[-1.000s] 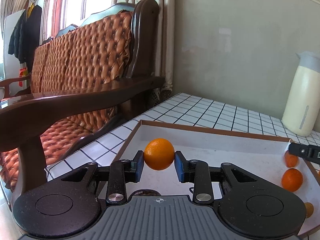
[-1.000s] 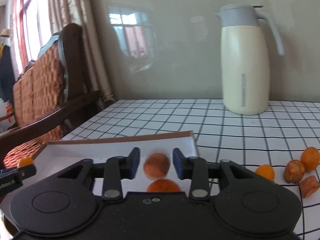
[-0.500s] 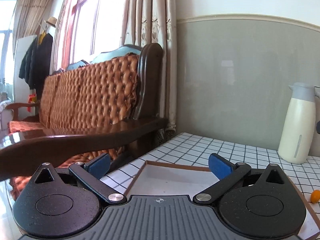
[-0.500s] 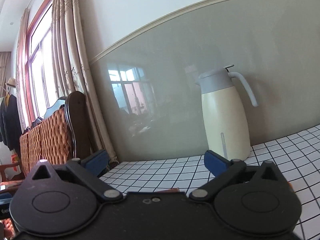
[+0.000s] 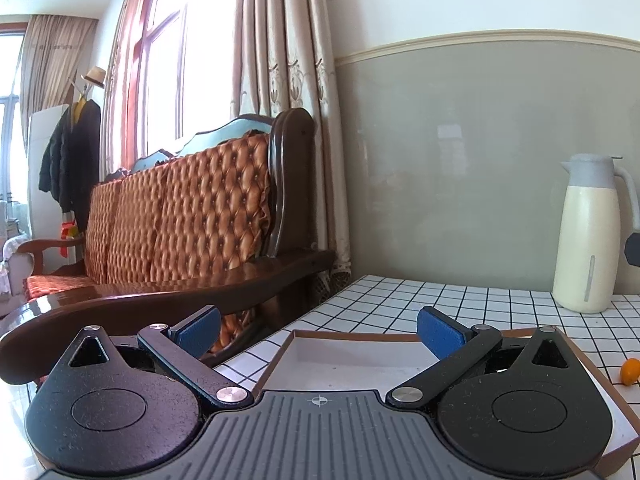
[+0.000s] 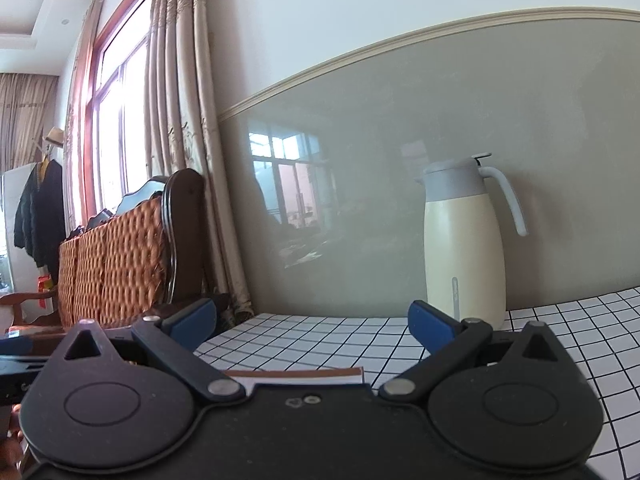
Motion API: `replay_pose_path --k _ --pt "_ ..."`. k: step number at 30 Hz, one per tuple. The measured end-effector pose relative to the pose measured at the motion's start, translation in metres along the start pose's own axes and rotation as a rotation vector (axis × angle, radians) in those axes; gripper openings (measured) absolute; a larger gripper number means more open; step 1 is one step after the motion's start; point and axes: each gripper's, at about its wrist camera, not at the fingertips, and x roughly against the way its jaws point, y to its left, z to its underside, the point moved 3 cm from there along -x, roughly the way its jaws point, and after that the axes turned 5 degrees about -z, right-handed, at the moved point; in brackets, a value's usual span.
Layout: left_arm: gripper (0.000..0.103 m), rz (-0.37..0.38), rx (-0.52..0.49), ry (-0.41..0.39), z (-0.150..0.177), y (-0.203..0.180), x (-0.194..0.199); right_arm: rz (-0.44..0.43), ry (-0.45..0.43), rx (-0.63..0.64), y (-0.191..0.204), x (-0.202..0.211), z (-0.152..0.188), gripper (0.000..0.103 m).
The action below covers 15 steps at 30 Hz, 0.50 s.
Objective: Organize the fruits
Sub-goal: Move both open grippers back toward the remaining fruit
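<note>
Both grippers were raised above the checkered table [image 5: 400,296] and carried nothing. The left gripper [image 5: 318,326] filled the lower half of its view with jaws spread wide apart, its blue pads [image 5: 438,334] framing the far rim of the shallow white tray [image 5: 352,334] with the brown edge. The right gripper [image 6: 312,322] was likewise wide open, nothing between its pads, pointed at the grey wall and the cream thermos jug [image 6: 464,256] at the right of centre of its view; only a strip of the tray's rim showed just above the gripper body.

Of the fruit, a single small orange fruit [image 5: 630,370] was visible, at the lower right edge of the left view, lying on the table just outside the tray's right rim. Whatever lay inside the tray was hidden below the gripper bodies, so the count of fruit already placed could not be told.

By my judgement the moment sat between picks: no fruit was in hand and at least one piece was loose on the table. The next move would call for tipping a gripper back down toward the tabletop, most likely the right one as the fruit lay on that side, lining the open jaws either side of the orange fruit, closing gently on its round skin, then carrying it over the rim into the tray.
</note>
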Motion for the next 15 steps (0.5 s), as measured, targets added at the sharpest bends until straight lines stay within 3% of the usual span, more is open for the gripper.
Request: replay_pose_path --k 8,15 --pt "0.103 0.007 0.006 0.047 0.003 -0.007 0.001 -0.071 0.118 -0.070 -0.003 0.004 0.013 0.097" --pt "0.103 0.028 0.017 0.084 0.005 -0.019 0.002 -0.079 0.151 -0.116 -0.013 0.014 0.017 0.097"
